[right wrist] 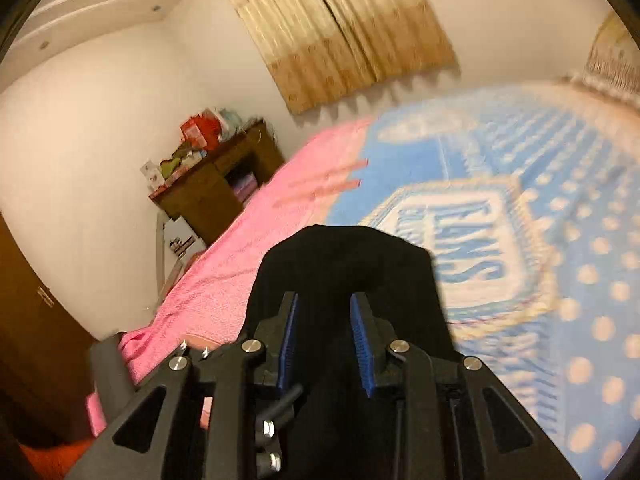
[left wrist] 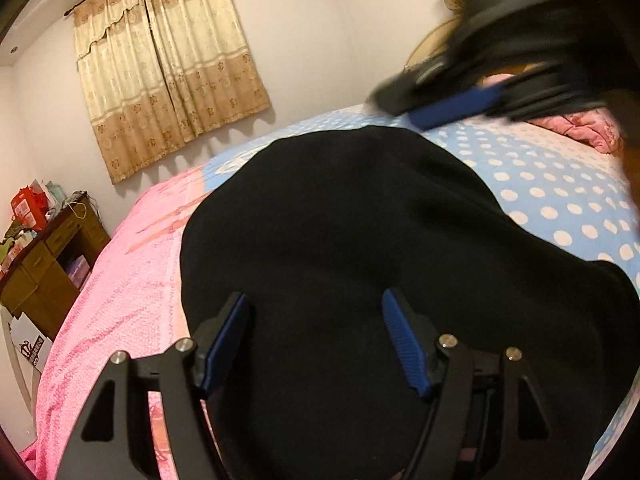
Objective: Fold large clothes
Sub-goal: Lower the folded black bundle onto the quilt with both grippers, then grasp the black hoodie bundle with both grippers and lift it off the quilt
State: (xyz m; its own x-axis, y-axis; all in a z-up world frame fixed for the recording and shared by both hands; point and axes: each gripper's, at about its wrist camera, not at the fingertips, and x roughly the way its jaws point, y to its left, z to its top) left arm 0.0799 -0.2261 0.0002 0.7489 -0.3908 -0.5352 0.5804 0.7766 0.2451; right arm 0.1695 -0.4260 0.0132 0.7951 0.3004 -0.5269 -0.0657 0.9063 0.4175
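A large black garment lies on the bed, spread over the pink and blue cover. My left gripper is open, its blue pads wide apart just above the garment's near part. In the left wrist view my right gripper is a blurred dark shape with a blue pad above the garment's far edge. In the right wrist view the right gripper has its pads partly apart, with a fold of the black garment between and beyond them; I cannot tell whether the pads press it.
The bed has a pink towel cover on the left and a blue dotted blanket on the right. A wooden desk with clutter stands by the wall. Beige curtains hang behind. A pink quilt lies at the far right.
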